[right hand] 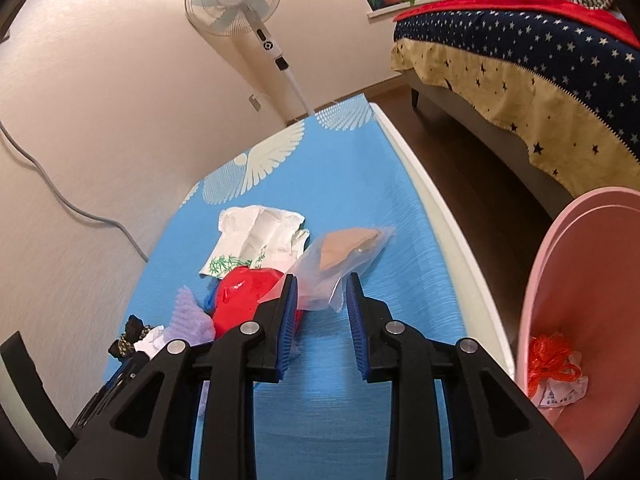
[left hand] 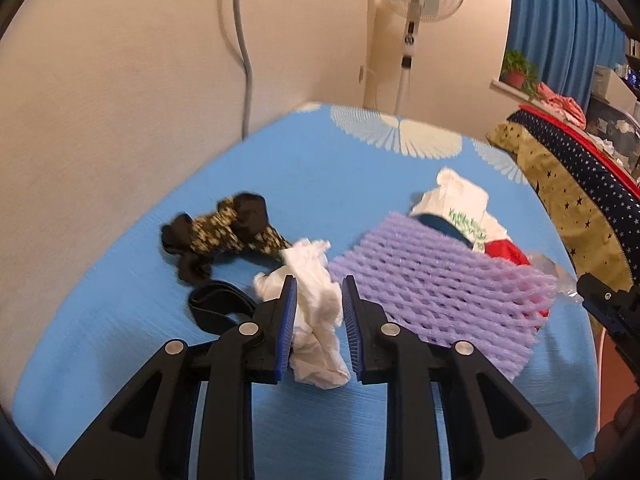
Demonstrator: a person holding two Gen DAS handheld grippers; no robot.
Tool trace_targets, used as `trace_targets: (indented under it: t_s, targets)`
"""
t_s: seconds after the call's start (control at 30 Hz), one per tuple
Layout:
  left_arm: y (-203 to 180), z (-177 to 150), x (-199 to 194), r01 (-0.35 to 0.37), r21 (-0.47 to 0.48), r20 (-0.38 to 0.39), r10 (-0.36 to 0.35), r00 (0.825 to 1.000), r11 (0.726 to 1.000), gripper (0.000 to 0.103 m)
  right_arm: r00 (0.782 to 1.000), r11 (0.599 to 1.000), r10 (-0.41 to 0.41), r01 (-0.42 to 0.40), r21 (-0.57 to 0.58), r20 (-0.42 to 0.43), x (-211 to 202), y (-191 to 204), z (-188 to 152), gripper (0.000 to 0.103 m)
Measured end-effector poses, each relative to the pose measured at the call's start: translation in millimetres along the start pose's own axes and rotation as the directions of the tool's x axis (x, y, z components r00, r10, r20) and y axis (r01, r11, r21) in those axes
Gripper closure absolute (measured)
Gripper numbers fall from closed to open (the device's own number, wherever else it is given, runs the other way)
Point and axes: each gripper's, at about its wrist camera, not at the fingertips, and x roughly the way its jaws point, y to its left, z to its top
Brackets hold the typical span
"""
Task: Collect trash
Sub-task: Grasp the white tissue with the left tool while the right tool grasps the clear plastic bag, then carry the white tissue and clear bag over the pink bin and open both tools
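On the blue mat [left hand: 312,184] lies a pile of trash. My left gripper [left hand: 319,294] is open, its jaws on either side of a crumpled white tissue [left hand: 316,312]. To its right lie a purple foam net [left hand: 444,280], a white printed paper bag [left hand: 460,204] and a red plastic bag [left hand: 504,250]. My right gripper [right hand: 320,296] is open, its jaws around the near corner of a clear plastic bag [right hand: 340,258] holding brown card. The red bag [right hand: 244,292], foam net [right hand: 190,316] and paper bag [right hand: 260,236] show to its left.
A black and patterned cloth [left hand: 224,228] and a black strap [left hand: 218,306] lie left of the tissue. A pink bin [right hand: 584,320] with red and white trash inside stands at the right off the mat. A bed [right hand: 540,76], a standing fan [right hand: 236,0] and the wall surround the mat.
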Motion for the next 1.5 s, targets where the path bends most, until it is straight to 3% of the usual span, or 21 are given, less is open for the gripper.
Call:
trace_targets:
  t_s: [0.27, 0.37, 0.53, 1.0, 1.17, 1.5]
  targets:
    - [7, -1, 14, 0.007, -0.058, -0.065, -0.011, 0.998, 0.998, 0.074, 0.999, 1.0, -0.013, 0.013, -0.006, -0.032, 12, -3, -4, 0.082]
    - [8, -2, 14, 0.016, -0.047, -0.061, -0.019, 0.998, 0.999, 0.079, 0.999, 1.0, -0.018, 0.018, -0.016, -0.031, 12, -1, -4, 0.092]
    - [12, -4, 12, 0.029, -0.061, -0.051, -0.033, 0.998, 0.998, 0.084, 0.999, 0.999, -0.019, 0.018, -0.041, -0.03, 8, 1, -5, 0.099]
    - [7, 7, -27, 0.011, -0.031, 0.064, -0.009, 0.998, 0.999, 0.085, 0.999, 0.992, -0.009, 0.014, -0.125, 0.044, -41, 17, 0, 0.1]
    - [18, 9, -40, 0.002, -0.061, 0.085, 0.003, 0.996, 0.998, 0.085, 0.997, 0.986, -0.023, 0.034, -0.161, 0.068, -64, 23, -5, 0.1]
    - [-1, 1, -71, 0.095, 0.008, 0.127, -0.096, 0.987, 0.995, 0.085, 0.99, 0.972, -0.042, 0.071, -0.223, 0.131, -116, 29, -13, 0.1]
